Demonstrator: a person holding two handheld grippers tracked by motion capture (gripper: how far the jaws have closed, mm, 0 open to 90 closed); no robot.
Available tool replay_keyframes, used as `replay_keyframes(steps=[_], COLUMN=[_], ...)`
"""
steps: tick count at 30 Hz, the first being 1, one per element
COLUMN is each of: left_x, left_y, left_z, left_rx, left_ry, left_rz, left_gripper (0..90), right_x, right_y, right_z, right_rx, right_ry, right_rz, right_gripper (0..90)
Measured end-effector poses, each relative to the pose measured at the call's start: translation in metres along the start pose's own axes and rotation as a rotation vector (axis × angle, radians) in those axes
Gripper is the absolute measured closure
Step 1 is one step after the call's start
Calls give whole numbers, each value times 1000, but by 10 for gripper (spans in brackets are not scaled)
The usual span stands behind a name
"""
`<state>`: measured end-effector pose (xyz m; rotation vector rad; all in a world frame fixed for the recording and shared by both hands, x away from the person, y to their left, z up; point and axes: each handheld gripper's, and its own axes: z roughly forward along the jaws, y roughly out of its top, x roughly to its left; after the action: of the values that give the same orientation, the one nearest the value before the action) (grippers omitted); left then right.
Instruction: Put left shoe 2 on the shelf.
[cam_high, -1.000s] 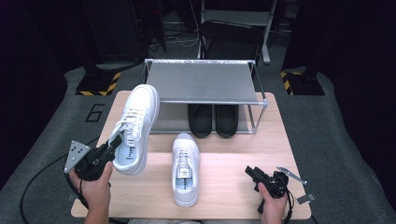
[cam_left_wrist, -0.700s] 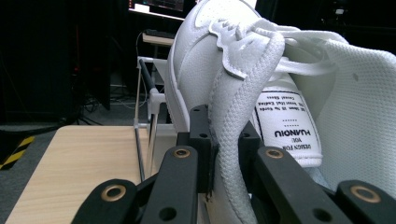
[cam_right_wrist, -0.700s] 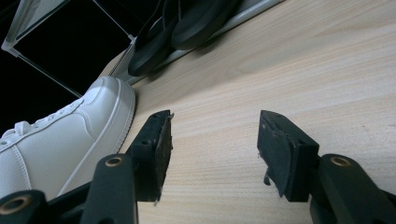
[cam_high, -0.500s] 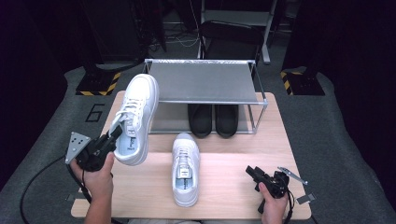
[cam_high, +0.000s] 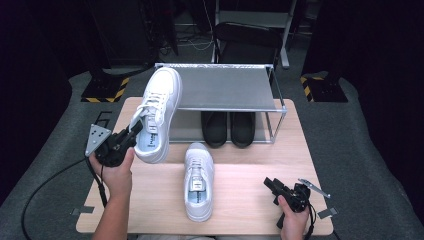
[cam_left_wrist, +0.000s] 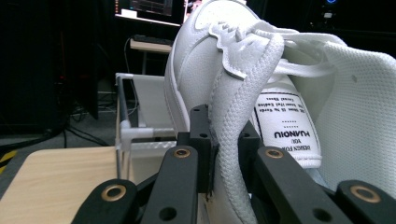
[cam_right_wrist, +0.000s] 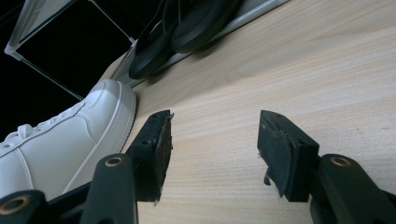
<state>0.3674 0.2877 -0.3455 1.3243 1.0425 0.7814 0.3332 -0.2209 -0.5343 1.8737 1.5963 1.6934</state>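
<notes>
While clamped by the left gripper (cam_high: 131, 134), white sneaker (cam_high: 156, 112) hangs lifted.

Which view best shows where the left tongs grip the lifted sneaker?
The left gripper view: the left tongs are shut on the lifted sneaker's heel collar, close up. The high view shows the sneaker whole, tilted toward the shoe rack, with the grip point small.
</notes>
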Motion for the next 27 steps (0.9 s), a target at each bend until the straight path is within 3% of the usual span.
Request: replay_keyframes(steps=[11, 15, 27], left_x=[-16, -17, -18], left_y=[10, 10, 8], left_z=[29, 39, 55], left_rx=[8, 14, 30], left_ry=[-34, -50, -57], left_rz=[21, 0, -13], left_gripper=[830, 830, 829], right_x=[-1, -2, -4], right_y=[1, 1, 0], right_z=[-2, -4, -9], right_rx=[-7, -4, -20], right_ry=[3, 3, 1], right_rz=[6, 9, 17], right_gripper=[444, 443, 442])
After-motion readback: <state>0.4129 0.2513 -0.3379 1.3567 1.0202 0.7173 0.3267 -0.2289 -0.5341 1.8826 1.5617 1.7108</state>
